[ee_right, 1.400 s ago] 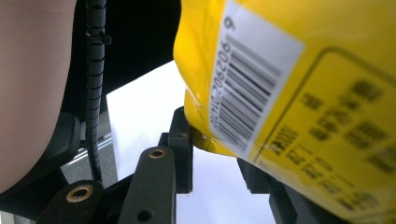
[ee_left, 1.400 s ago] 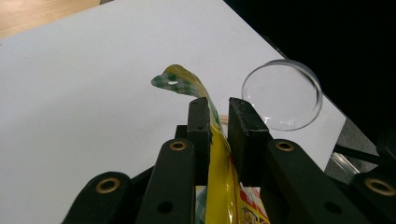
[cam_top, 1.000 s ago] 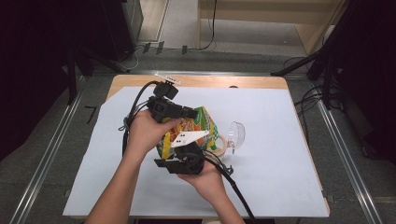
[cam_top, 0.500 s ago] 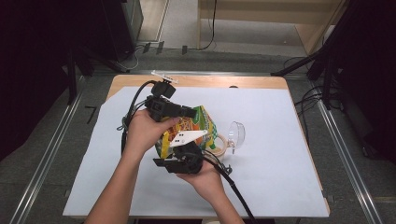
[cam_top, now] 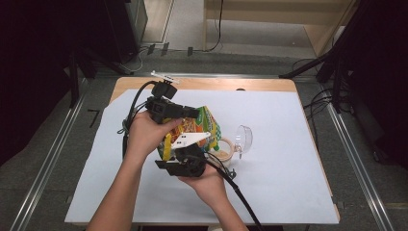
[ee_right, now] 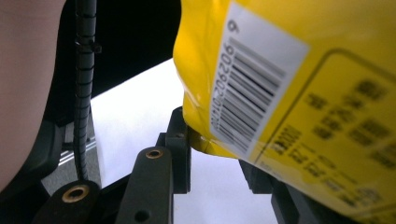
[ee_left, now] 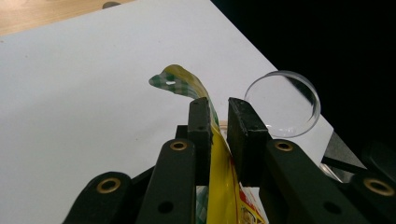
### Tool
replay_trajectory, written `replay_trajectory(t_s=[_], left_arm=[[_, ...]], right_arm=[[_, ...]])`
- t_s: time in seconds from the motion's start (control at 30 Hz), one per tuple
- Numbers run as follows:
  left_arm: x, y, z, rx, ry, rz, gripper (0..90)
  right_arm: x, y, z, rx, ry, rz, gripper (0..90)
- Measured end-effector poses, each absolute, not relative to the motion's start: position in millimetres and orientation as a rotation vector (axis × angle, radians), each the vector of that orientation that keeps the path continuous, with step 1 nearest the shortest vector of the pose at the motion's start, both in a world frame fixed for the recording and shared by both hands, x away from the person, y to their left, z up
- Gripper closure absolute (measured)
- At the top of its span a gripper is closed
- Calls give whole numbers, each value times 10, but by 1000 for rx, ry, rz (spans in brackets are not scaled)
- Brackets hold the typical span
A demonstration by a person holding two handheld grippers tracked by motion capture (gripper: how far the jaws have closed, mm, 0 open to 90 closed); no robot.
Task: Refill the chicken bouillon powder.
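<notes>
Overall, we find little change from the frame half a second back: both hands remain over the middle of the white sheet (cam_top: 288, 144), and the yellow snack bag (cam_top: 202, 127) is held up between them in the same place. In the left gripper view we see the left gripper (ee_left: 218, 123) with its jaws narrowed onto the bag's thin crimped edge, and in the right gripper view the right gripper (ee_right: 212, 149) has its jaws closed on the lower edge beside the barcode. We note the clear round lid (cam_top: 243, 138) and tape roll (cam_top: 225, 149) just beside the bag, unmoved.
</notes>
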State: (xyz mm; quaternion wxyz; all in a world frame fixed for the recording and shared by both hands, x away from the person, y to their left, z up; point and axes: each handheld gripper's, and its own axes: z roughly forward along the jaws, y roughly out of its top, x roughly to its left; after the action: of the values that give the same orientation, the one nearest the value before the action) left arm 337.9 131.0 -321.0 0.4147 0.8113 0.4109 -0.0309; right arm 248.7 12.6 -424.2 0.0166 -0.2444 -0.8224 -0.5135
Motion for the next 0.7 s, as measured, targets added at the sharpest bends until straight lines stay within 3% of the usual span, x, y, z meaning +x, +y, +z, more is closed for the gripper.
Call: replay_trajectory(t_s=[0.47, 0.7], left_arm=[[3396, 1275, -3243, 2052, 1033, -63, 798], [3374, 1271, -3230, 2054, 1034, -66, 796]], right_arm=[[2512, 118, -4263, -795, -2521, -1593, 655], [2488, 93, -4259, -782, -2516, -1611, 678]])
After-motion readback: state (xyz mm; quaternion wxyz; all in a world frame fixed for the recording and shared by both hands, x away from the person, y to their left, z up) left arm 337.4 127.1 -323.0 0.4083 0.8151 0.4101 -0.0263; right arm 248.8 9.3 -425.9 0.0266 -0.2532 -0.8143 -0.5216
